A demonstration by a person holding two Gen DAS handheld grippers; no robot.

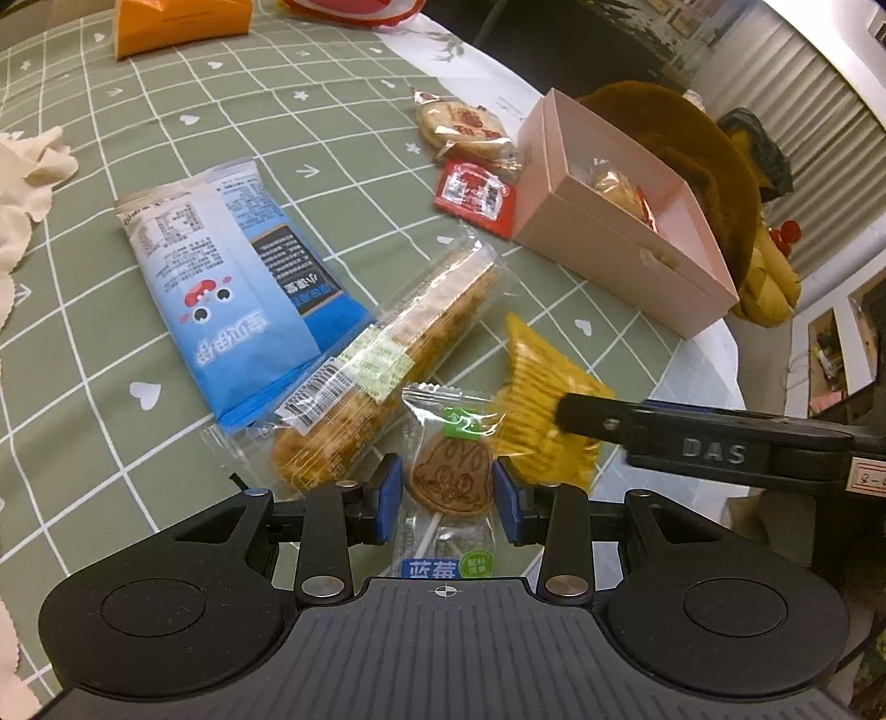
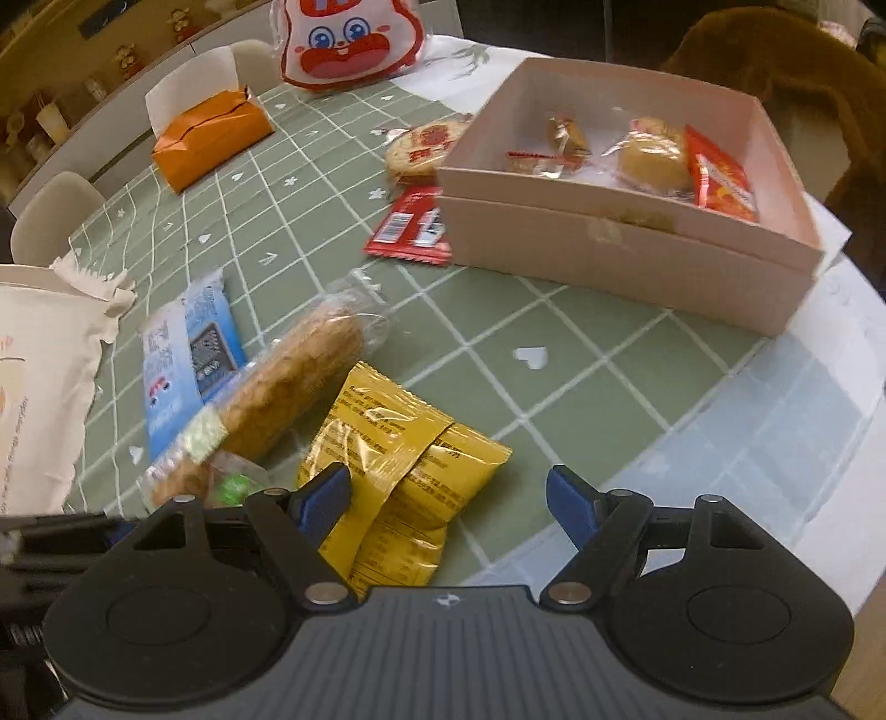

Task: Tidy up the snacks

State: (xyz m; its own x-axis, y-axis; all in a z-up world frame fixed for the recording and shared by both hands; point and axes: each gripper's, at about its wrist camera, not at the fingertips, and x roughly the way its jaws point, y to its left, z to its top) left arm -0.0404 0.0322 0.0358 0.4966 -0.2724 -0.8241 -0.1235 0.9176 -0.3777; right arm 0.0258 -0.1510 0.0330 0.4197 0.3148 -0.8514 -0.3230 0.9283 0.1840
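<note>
- left tool has its blue pads snug on either side of a wrapped lollipop, looks clamped on it; brown round candy with a cartoon face, white stick trailing back under the tool, blue and green label on the wrapper
- right tool is spread wide, nothing between the pads; its left pad sits over the yellow packets, right pad over bare counter; in the left view one of its black fingers reaches in from the right and overlaps the yellow packets, can't tell if it's actually touching
- yellow packets lie just right of the lollipop, near the counter edge
- long clear-wrapped crispy bar lies diagonal, its near end right next to the lollipop; it overlaps the corner of a blue and white snack bag
- pink box sits open at the far right of the counter; inside are a round pastry, a red packet and a small wrapped candy
- outside the box, touching or just beside its left wall: a flat red packet and a round cookie with red print behind it
- green grid tablecloth under everything; orange pouch and a red-and-white cartoon bag at the far side; cream cloth bag on the left
</note>
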